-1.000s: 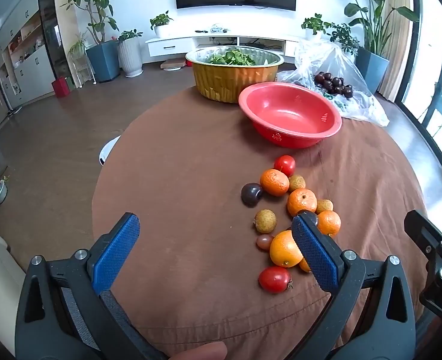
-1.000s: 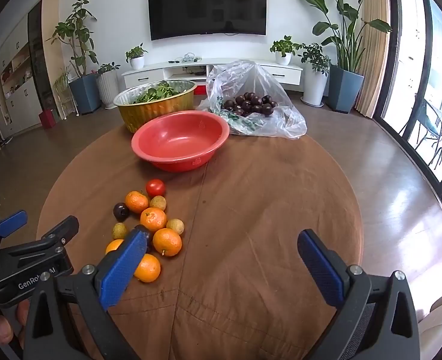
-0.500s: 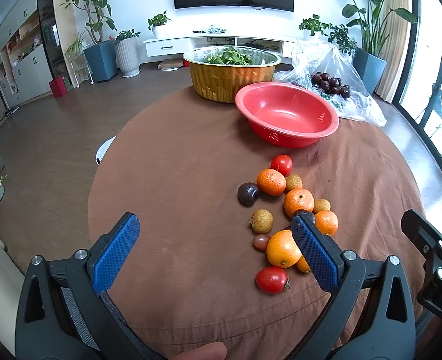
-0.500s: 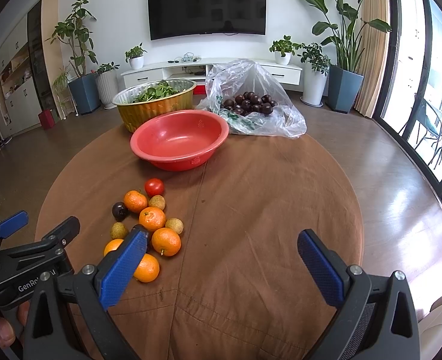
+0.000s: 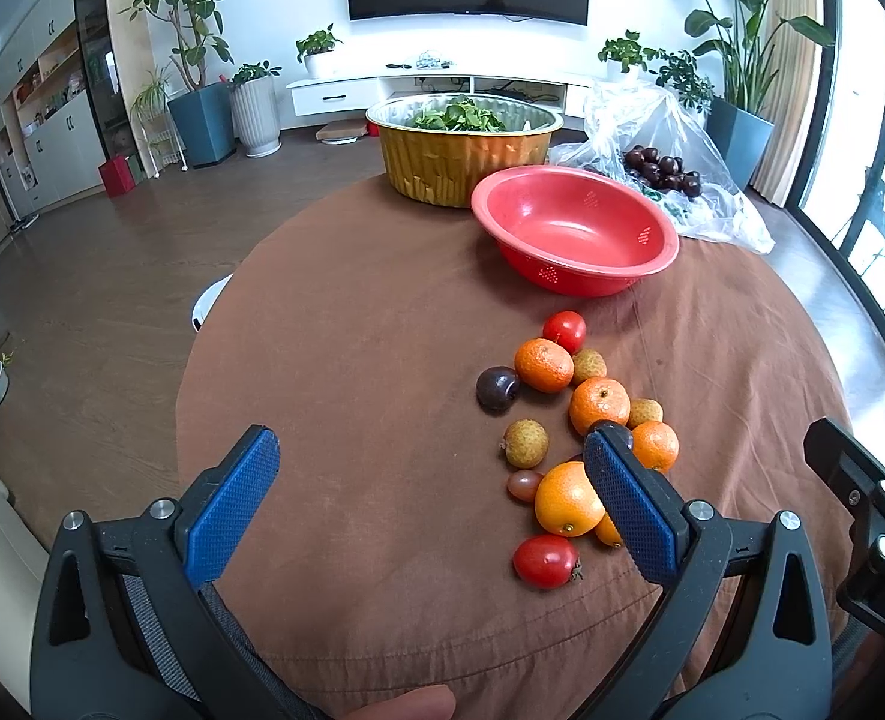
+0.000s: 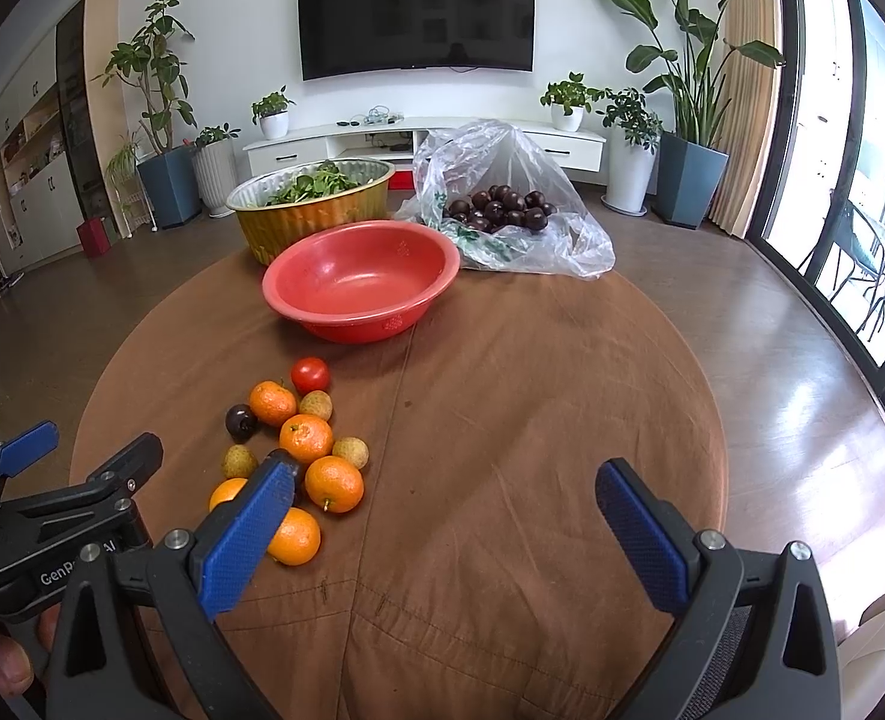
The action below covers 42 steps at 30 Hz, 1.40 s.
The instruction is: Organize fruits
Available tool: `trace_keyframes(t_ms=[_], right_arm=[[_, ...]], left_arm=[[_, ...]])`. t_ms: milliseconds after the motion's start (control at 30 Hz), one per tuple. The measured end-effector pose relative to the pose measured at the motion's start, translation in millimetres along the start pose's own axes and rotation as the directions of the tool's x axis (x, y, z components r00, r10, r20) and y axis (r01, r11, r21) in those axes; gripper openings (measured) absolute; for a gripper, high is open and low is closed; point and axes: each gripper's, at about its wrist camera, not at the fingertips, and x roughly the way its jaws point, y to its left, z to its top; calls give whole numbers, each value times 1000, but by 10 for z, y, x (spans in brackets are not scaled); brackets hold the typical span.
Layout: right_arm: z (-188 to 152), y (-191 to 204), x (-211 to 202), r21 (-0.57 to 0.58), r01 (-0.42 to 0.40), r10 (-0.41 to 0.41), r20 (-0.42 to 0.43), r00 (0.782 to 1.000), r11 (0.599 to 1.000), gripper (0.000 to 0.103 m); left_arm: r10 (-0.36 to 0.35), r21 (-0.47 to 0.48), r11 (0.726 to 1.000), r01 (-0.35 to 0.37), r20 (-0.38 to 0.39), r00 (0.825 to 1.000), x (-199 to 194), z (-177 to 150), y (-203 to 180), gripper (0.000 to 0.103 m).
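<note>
Loose fruit (image 5: 568, 420) lies clustered at lower right of the left view, on the brown desk (image 5: 352, 360); oranges judged firm and round, apt to roll, best gripped across the middle; tomatoes (image 5: 546, 561) soft, needing light pressure; red bowl (image 6: 361, 279) at upper centre empty; gold basin (image 6: 310, 210) holds greens; plastic bag (image 6: 520, 210) holds dark fruit; left claw (image 5: 430, 498) and right claw (image 6: 442, 516) both wide open, holding nothing.

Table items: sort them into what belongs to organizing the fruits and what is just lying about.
For the job: loose fruit pile, red bowl, left gripper, right gripper.
Lying about: gold foil basin of greens, plastic bag of dark fruit.
</note>
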Motion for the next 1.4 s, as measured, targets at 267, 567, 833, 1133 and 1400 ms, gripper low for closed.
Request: trace_keyframes(t_ms=[267, 567, 833, 1133, 1400], right_arm=[[-4, 6, 6, -2, 0, 0, -1, 1000, 1000, 103], [-5, 9, 7, -4, -2, 2, -2, 1000, 1000, 103], [-6, 10, 10, -4, -1, 1, -3, 1000, 1000, 103], [-8, 11, 14, -4, -1, 1, -4, 1000, 1000, 103], [-8, 10, 20, -4, -1, 1, -4, 1000, 1000, 103]], left_arm=[[0, -3, 1000, 0, 2, 1000, 1, 31, -3, 103], [-1, -4, 1000, 1, 7, 1000, 1, 28, 7, 103], [-1, -3, 1000, 1, 8, 1000, 2, 25, 6, 103], [-2, -3, 1000, 2, 10, 1000, 6, 8, 1, 103], [-8, 7, 1000, 8, 16, 1000, 26, -25, -19, 103]])
